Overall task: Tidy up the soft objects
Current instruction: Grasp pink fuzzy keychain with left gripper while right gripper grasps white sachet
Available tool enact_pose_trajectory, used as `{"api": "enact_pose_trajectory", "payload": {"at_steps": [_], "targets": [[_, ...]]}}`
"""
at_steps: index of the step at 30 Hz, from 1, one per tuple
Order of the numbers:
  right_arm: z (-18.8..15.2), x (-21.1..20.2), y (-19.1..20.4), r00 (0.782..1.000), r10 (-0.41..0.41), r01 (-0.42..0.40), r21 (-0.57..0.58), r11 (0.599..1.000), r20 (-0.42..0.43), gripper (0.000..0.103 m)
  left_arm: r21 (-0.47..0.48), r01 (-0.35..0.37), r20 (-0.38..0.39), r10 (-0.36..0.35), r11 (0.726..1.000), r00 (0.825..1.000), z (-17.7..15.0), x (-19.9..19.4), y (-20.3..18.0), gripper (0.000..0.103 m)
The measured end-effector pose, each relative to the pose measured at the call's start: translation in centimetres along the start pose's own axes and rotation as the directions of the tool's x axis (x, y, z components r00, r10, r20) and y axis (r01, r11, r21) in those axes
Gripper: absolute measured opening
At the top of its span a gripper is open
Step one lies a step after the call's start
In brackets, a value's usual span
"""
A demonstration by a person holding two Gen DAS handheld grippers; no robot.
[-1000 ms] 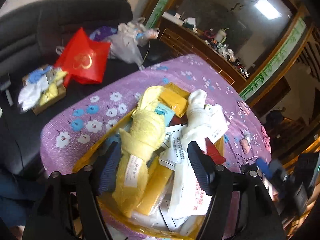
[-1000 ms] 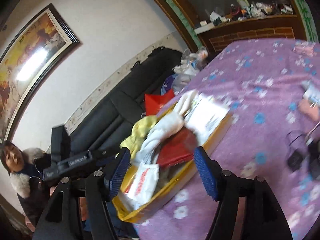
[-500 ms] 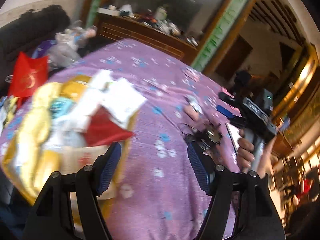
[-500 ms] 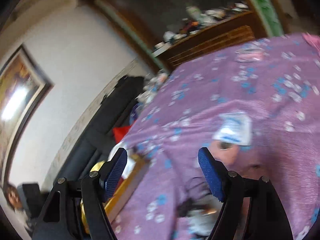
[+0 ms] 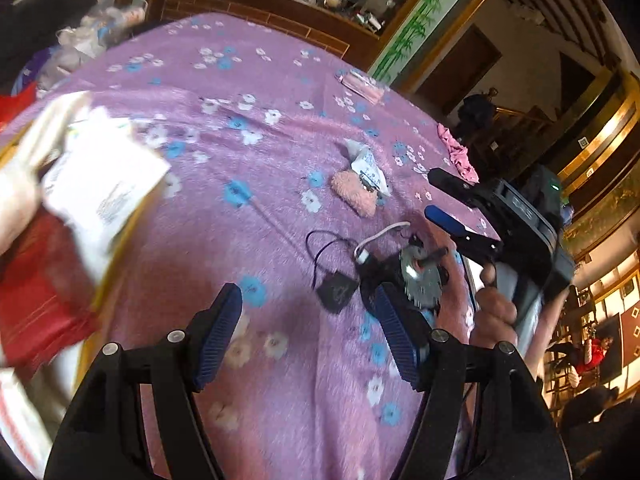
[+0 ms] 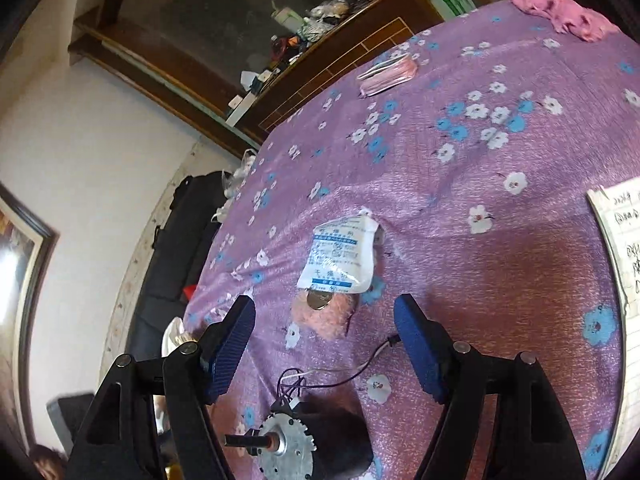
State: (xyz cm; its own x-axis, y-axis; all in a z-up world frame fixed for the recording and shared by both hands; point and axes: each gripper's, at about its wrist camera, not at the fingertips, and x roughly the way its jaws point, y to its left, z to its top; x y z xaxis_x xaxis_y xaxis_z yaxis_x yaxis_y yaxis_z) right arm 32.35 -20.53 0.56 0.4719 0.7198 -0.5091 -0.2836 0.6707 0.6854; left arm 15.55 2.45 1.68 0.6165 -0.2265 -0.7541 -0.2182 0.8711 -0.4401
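Two grippers, jaws wide, empty | motor [image 6: 304, 440] below right gripper [image 6: 324, 344] | sachet [image 6: 340, 260] overlapping pink pad [image 6: 320, 320]

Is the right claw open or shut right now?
Open. The right claw has its blue pads wide apart with nothing between them, above the motor on the purple tablecloth.

White sachet [image 6: 340, 258] on the purple cloth: blue printed characters, too small to read. Handwritten sheet [image 6: 624, 248] at far right: strokes only (illegible). White leaflet [image 5: 104, 188] at left: blurred print, unreadable.
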Motion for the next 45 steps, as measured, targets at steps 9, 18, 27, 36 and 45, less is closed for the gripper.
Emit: {"api": "enact_pose_trajectory", "payload": {"at_steps": [9, 18, 27, 36, 45], "targets": [[4.4, 5.5, -1.1, 0.996, -0.04, 0.042, 0.02, 0.999, -0.082, 0.065, 0.026, 0.043, -0.094, -0.04, 0.999, 0.995, 5.7, 7.0, -2.7, 0.068], [5.0, 8.1, -3.3, 0.993, 0.051, -0.042, 0.083, 0.996, -0.11, 0.053, 0.075, 0.042, -0.079, -0.036, 0.996, 0.996, 7.7, 13.4, -4.0, 0.067], [4.8, 8.8, -4.2, 0.995, 0.005, 0.007, 0.114, 0.993, -0.104, 0.002, 0.199, -0.012, -0.018, 0.016, 0.98, 1.0, 6.5, 13.2, -5.4, 0.046], [4.2, 6.1, -2.0, 0.999, -0.007, 0.008, 0.061, 0.998, -0.032, 0.0, 0.168, 0.019, -0.036, -0.013, 0.986, 0.999, 6.5, 13.0, -4.7, 0.025], [4.4, 3.7, -3.5, 1.0, 0.02, -0.022, 0.09, 0.996, 0.017, 0.0, 0.115, 0.074, 0.007, -0.076, 0.991, 0.997, 6.8, 11.2, -3.6, 0.022]]}}
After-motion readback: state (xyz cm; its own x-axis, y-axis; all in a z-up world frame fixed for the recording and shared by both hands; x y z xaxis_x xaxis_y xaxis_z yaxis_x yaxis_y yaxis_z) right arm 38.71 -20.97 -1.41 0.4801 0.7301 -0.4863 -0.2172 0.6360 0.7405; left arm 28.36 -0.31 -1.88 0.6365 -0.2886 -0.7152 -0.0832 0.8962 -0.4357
